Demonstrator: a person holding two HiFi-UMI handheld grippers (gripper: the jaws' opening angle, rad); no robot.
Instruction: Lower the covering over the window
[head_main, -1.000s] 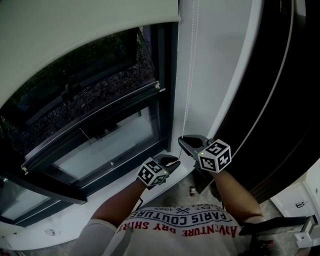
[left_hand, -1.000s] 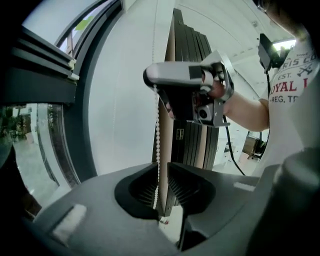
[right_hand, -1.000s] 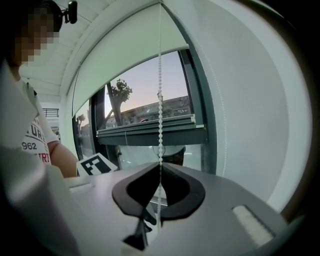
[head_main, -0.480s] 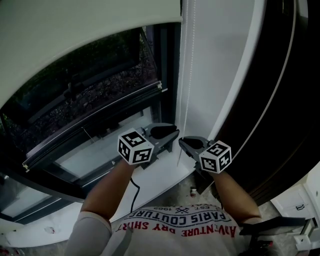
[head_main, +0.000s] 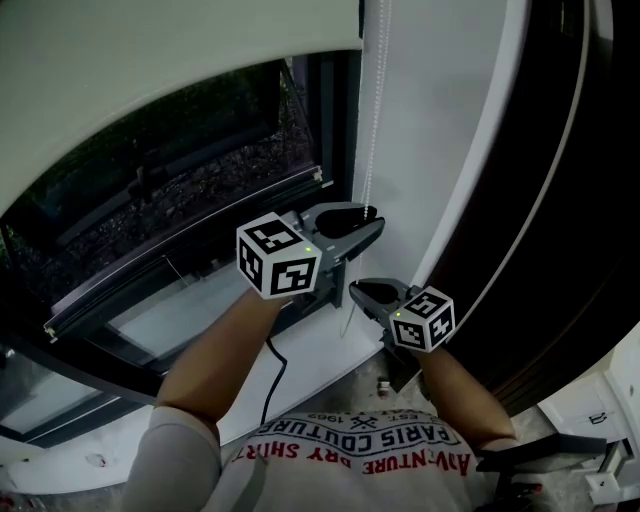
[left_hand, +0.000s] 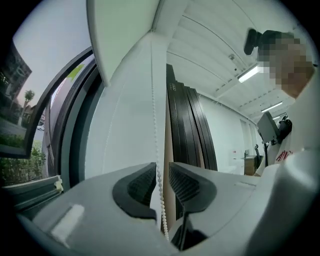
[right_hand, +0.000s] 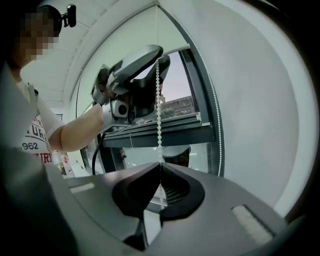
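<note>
pinching bead chain (right_hand: 159, 125): right tool (right_hand: 160, 171); left tool (left_hand: 161, 170) straddles

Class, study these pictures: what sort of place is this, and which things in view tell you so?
Probably an office or workroom interior. A roller blind with a bead chain hangs over a dark-framed window, and strip lights run along the ceiling.
</note>
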